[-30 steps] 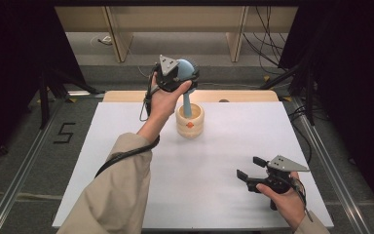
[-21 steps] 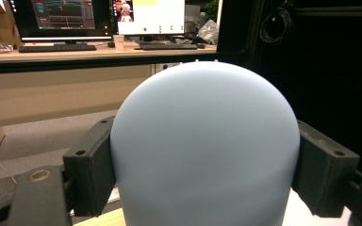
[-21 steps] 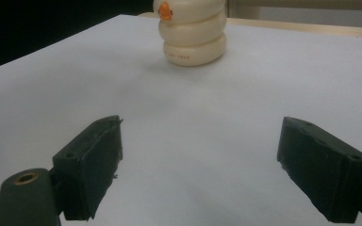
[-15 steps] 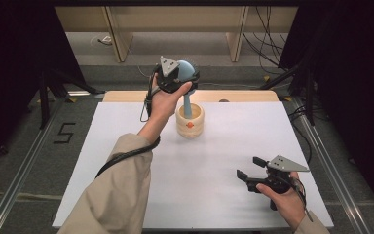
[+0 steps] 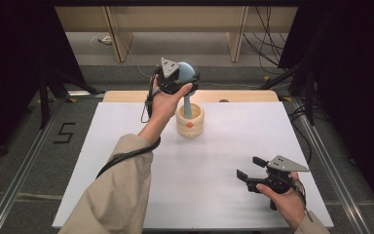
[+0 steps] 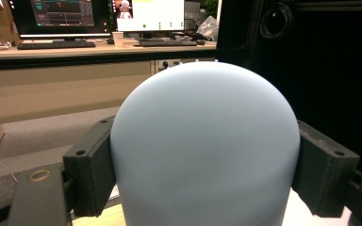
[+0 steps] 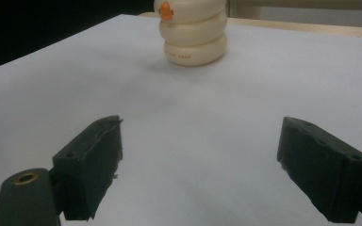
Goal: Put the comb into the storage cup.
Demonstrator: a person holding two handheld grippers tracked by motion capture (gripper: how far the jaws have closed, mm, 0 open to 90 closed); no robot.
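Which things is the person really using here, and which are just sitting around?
Being used:
blue pestle, clamped in the left gripper
cream bowl, with the pestle's stem standing in it

Just around:
right gripper, open over the white table
computer screens on a desk behind

My left gripper (image 5: 187,78) is raised over the far middle of the table (image 5: 102,161), clamped on the rounded head of a pestle (image 5: 189,73) whose shaft runs down into the mortar (image 5: 190,122) standing directly below. My right gripper (image 5: 251,167) sits low at the table's near right corner, well apart from the mortar, jaws apart and pointing toward it.
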